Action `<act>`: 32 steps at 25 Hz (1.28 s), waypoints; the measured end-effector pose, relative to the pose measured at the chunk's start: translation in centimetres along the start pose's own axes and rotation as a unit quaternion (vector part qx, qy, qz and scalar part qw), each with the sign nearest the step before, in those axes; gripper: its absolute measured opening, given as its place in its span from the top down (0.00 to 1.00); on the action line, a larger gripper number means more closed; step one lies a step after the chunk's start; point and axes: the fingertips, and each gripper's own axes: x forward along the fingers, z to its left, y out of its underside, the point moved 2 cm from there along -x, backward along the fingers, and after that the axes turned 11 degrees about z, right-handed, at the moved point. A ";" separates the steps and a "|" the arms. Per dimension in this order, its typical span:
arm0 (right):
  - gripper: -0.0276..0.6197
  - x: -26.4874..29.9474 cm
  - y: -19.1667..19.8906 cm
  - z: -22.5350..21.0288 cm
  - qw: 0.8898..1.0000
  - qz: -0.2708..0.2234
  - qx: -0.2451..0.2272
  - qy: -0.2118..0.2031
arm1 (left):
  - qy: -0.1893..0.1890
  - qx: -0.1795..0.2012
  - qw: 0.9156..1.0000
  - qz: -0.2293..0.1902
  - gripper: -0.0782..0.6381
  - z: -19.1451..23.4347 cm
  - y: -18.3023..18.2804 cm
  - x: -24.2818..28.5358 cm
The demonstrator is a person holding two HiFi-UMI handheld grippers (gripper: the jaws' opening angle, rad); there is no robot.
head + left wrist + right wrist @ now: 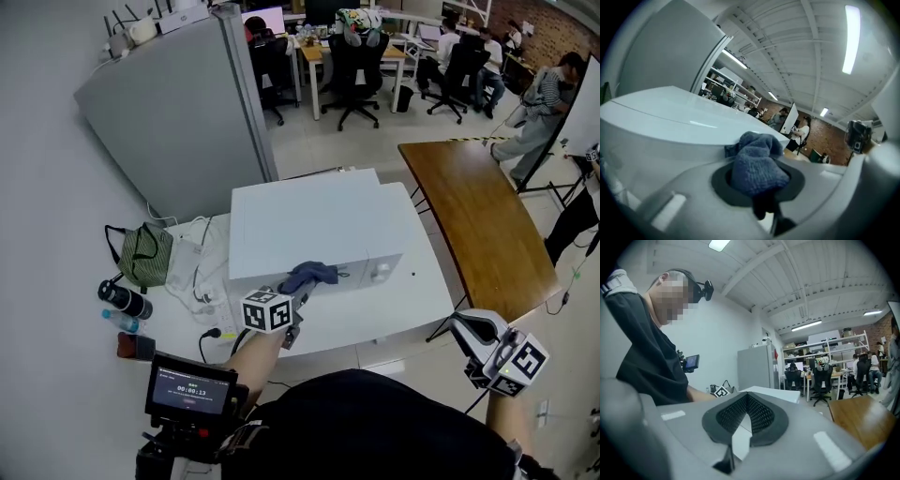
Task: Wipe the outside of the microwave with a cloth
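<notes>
Cloth, blue and bunched, sits pinched in the jaws of the left gripper and is pressed to the upper front edge of the white microwave. In the left gripper view the cloth fills the gap between the jaws of the left gripper, with the pale top of the microwave just behind it. The microwave stands on a white table. A green bag and a dark bottle lie to its left on the same table, and a brown wooden table stands to its right. The right gripper hangs off the table's near right corner, well apart from the microwave. In its own view the right gripper has its jaws pressed together with nothing between them.
</notes>
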 end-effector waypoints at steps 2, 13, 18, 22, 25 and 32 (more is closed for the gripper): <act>0.95 -2.9 1.2 -2.9 1.000 -0.008 0.010 0.007 | 0.002 0.002 1.000 0.005 0.82 -2.8 -0.6 3.3; 0.95 -13.4 4.4 -12.3 0.997 -0.032 0.042 0.048 | 0.055 0.035 0.996 0.068 0.82 -15.3 -2.6 17.7; 0.95 -11.1 3.7 -9.2 0.999 -0.022 0.029 0.032 | 0.073 0.028 0.996 0.042 0.81 -13.6 -1.9 13.7; 0.95 -5.6 1.9 -4.5 1.000 -0.012 0.006 0.008 | 0.014 0.002 1.000 0.022 0.81 -4.3 1.5 2.9; 0.95 -0.6 0.3 0.2 1.000 -0.001 -0.014 -0.027 | -0.055 -0.042 0.997 0.017 0.81 5.1 6.0 -6.1; 0.95 4.8 -1.6 6.9 0.998 0.017 -0.027 -0.060 | -0.127 -0.055 0.990 0.003 0.82 15.1 6.8 -13.6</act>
